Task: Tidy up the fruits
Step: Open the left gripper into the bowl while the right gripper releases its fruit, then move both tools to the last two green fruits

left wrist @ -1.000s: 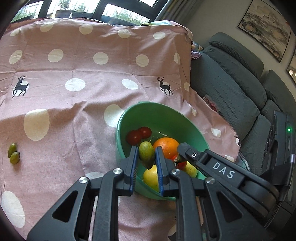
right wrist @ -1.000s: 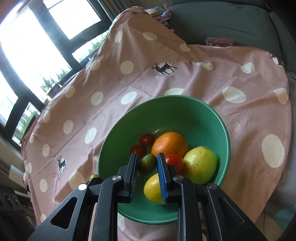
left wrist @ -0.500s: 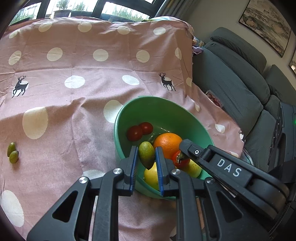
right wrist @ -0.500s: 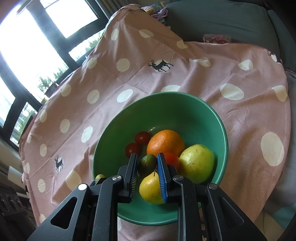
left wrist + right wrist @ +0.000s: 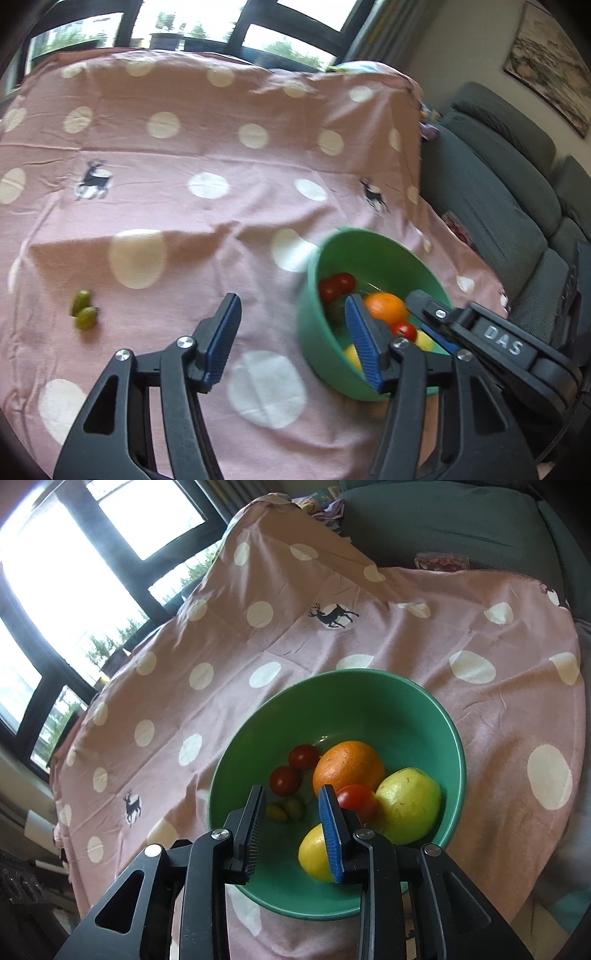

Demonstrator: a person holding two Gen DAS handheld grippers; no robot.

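A green bowl (image 5: 448, 723) stands on the pink dotted cloth and also shows in the left wrist view (image 5: 310, 332). It holds an orange (image 5: 347, 766), a yellow-green pear (image 5: 410, 805), a lemon (image 5: 314, 853), three red tomatoes (image 5: 284, 780) and two small green fruits (image 5: 290, 810). My right gripper (image 5: 291, 830) is open and empty just above the bowl's near side. My left gripper (image 5: 291, 341) is open and empty, left of the bowl over the cloth. Two small green fruits (image 5: 84, 314) lie on the cloth at the left.
A grey sofa (image 5: 498, 192) runs along the right beyond the cloth's edge. Windows (image 5: 55, 572) are behind the table. The right gripper's body (image 5: 491, 343) reaches over the bowl in the left wrist view.
Both grippers have opened and dropped their small green fruits into the bowl. My left gripper has swung left, away from the bowl.
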